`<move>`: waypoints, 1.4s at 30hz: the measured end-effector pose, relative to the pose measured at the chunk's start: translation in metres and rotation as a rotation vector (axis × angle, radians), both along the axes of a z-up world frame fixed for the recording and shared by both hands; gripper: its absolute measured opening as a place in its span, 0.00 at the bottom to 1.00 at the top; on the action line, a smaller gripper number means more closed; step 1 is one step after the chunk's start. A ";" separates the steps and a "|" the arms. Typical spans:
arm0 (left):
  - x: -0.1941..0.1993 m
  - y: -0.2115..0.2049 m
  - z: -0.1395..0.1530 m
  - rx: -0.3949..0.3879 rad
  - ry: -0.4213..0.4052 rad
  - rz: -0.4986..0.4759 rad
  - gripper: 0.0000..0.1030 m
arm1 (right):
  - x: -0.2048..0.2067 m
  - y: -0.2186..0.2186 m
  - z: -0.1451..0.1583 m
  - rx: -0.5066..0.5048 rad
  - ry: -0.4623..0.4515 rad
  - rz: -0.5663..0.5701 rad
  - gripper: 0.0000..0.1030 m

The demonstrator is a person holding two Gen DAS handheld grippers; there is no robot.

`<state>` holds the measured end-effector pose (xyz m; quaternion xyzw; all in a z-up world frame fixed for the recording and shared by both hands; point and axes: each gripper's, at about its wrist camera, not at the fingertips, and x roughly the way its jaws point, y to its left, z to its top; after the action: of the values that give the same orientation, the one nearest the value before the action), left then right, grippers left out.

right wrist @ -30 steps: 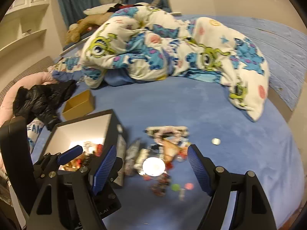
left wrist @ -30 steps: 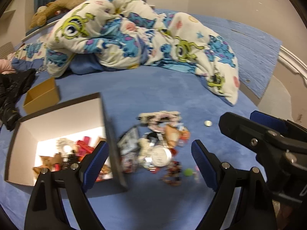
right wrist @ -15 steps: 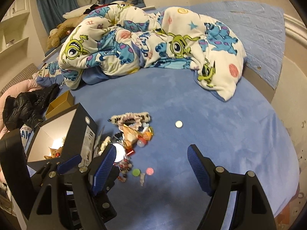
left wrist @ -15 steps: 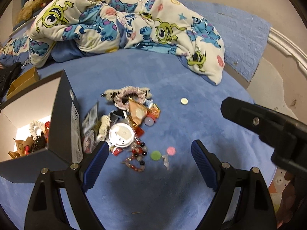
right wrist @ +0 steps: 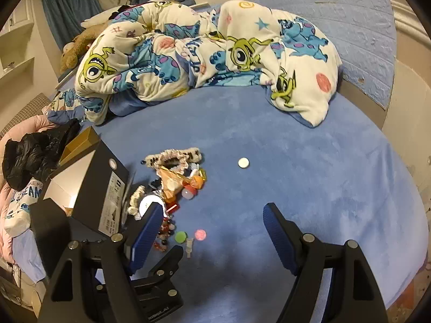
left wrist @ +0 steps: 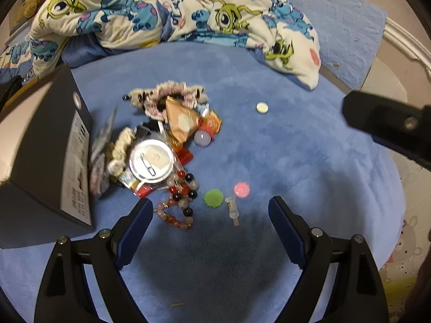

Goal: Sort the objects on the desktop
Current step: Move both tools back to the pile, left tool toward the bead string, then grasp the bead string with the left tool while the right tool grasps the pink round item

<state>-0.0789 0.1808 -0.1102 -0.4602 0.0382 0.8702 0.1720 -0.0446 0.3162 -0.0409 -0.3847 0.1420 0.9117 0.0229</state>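
Trinkets point(left wrist: 167, 145) lie in a small heap on the blue bed cover point(left wrist: 282, 148), right next to a dark box point(left wrist: 48, 145) that stands on their left. I see a round silver tin lid point(left wrist: 151, 160), a string of red and black beads point(left wrist: 179, 202), a fluffy hair band point(left wrist: 164, 97), an orange packet point(left wrist: 180, 123) and a pale purple ball point(left wrist: 202, 138). A few little things sit loose, a bit apart from the heap: a green bumpy disc point(left wrist: 213, 198), a pink disc point(left wrist: 241, 189), a tiny clear bottle point(left wrist: 232, 208), and a white button point(left wrist: 262, 107) far off on its own. The left gripper point(left wrist: 210, 215) hangs over the loose bits with its two blue fingers spread wide, and it holds nothing. The right gripper point(right wrist: 212, 226) is also spread wide and holds nothing; it hangs over bare blue cover, beside the heap. I think the sorting is only partly done, since so much is out on the bed. It looks like the step now is choosing what to pick up. I guess the green disc or the bottle comes next, as they sit nearest the left claw. These bits are small and flat on soft cloth, so the fingers must go low and pinch with care. The beads may dangle and catch on other things.
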 end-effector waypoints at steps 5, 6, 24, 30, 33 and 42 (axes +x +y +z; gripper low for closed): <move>-0.008 0.004 -0.022 -0.029 -0.024 0.004 0.86 | -0.001 0.008 -0.010 -0.007 -0.014 -0.012 0.76; -0.009 0.005 -0.026 -0.034 -0.028 0.004 0.86 | -0.001 0.010 -0.011 -0.009 -0.014 -0.015 0.76; -0.015 -0.004 -0.043 -0.040 0.007 0.048 0.24 | -0.003 0.019 -0.014 -0.016 -0.007 -0.031 0.76; -0.011 -0.008 -0.039 -0.034 0.002 0.044 0.18 | -0.002 0.015 -0.009 -0.018 0.003 -0.026 0.76; -0.010 -0.013 -0.034 -0.028 0.005 0.048 0.16 | -0.001 0.011 -0.008 -0.015 0.010 -0.012 0.76; -0.013 -0.032 -0.021 -0.018 0.020 0.063 0.16 | -0.011 -0.007 -0.037 -0.008 -0.038 0.049 0.76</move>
<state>-0.0924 0.1491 -0.1311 -0.4541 0.0329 0.8793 0.1399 -0.0553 0.3096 -0.0777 -0.4055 0.1359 0.9039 0.0016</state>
